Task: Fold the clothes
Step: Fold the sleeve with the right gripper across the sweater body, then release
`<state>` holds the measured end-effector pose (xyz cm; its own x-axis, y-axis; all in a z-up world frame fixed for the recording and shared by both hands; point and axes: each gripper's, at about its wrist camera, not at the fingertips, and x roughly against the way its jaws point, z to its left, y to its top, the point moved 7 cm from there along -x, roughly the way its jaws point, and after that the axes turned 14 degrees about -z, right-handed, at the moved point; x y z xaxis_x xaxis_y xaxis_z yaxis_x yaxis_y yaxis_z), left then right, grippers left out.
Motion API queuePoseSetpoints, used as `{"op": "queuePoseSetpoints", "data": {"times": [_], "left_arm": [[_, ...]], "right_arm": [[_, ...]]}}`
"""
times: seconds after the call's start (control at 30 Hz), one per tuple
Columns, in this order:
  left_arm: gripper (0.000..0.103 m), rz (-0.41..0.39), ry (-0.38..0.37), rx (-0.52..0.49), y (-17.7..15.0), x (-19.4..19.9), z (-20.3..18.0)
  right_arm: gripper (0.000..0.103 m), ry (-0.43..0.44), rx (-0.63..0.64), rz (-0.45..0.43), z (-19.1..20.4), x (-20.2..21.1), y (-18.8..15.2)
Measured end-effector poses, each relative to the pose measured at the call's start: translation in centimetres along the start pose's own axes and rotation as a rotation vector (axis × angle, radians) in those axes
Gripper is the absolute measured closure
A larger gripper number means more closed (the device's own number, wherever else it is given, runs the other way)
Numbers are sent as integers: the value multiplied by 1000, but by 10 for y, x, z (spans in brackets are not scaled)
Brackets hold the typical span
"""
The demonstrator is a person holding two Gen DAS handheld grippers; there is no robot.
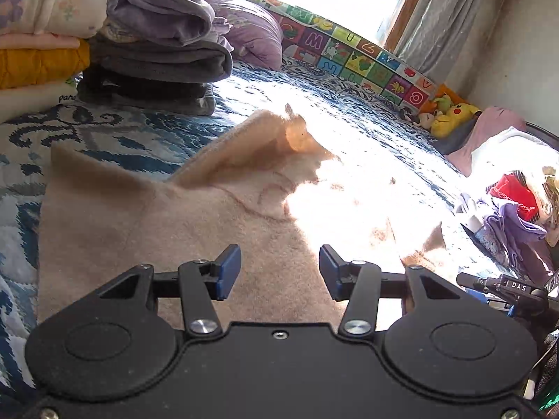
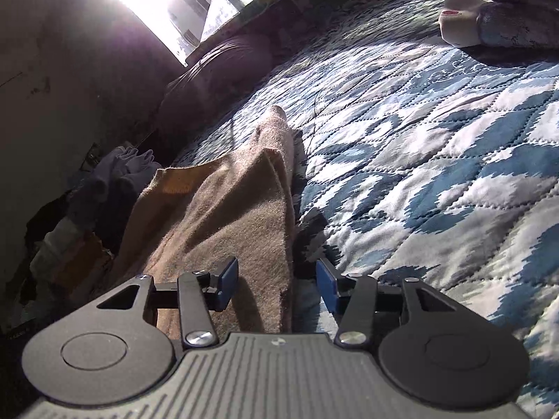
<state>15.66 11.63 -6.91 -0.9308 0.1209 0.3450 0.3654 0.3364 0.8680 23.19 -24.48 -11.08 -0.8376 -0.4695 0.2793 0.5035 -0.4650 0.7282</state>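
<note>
We held the left gripper (image 1: 280, 272) with its jaws spread, empty, just above the beige garment (image 1: 195, 230). The garment lay on the blue patterned quilt (image 1: 104, 139), extending ahead of both tongs, one part raised in a fold. Our right gripper (image 2: 277, 284) was likewise spread, the garment's edge between its pads without contact. Folded stacks (image 1: 153, 52) sat ahead-left of the left gripper.

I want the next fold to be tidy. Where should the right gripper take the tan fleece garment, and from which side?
Probably the tan fleece garment's doubled long edge beside the blue patterned quilt. It is a raised ridge lying between the open right gripper's fingers, so come straight forward and low along it.
</note>
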Motion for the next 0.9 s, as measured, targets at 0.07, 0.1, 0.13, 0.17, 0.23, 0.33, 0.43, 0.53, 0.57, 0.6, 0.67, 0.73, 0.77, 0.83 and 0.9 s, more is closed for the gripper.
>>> {"op": "queuePoseSetpoints", "data": {"times": [0.07, 0.1, 0.13, 0.17, 0.23, 0.33, 0.43, 0.53, 0.57, 0.6, 0.67, 0.73, 0.77, 0.83, 0.9], "left_arm": [[55, 36, -5, -26, -13, -5, -5], [55, 38, -17, -28, -13, -5, -6], [55, 30, -30, -20, -12, -5, -7], [55, 16, -33, -6, -10, -4, -5], [55, 6, -36, 32, -9, -5, -1], [55, 2, -24, 66, -9, -7, 6], [55, -6, -31, 79, -8, -6, 7], [55, -8, -40, 84, -7, -5, 6], [55, -7, -43, 86, -7, -5, 6], [55, -6, -49, 88, -7, -5, 5], [55, -4, -56, 92, -8, -4, 5], [55, -1, -61, 96, -8, -4, 4], [55, 0, -63, 99, -9, -4, 5], [55, 2, -69, 106, -9, -4, 5], [55, 6, -80, 112, -9, -4, 3]], "right_arm": [[83, 17, 37, 1, 7, 1, -2], [90, 25, 61, -3, 12, 2, -3], [90, 34, 86, -7, 16, 2, -3], [91, 41, 110, -11, 21, 3, -4], [92, 27, 156, -36, 27, 8, -3], [93, 16, 187, -91, 32, 18, 6], [93, -31, 212, -126, 31, 28, 11], [93, -85, 245, -147, 27, 41, 16], [93, -110, 259, -158, 24, 48, 18], [93, -124, 264, -165, 22, 52, 19], [93, -165, 267, -185, 16, 65, 24], [93, -218, 263, -206, 6, 79, 27], [93, -240, 259, -212, 2, 85, 28], [93, -293, 251, -217, -8, 97, 26], [93, -354, 252, -215, -16, 109, 23]]}}
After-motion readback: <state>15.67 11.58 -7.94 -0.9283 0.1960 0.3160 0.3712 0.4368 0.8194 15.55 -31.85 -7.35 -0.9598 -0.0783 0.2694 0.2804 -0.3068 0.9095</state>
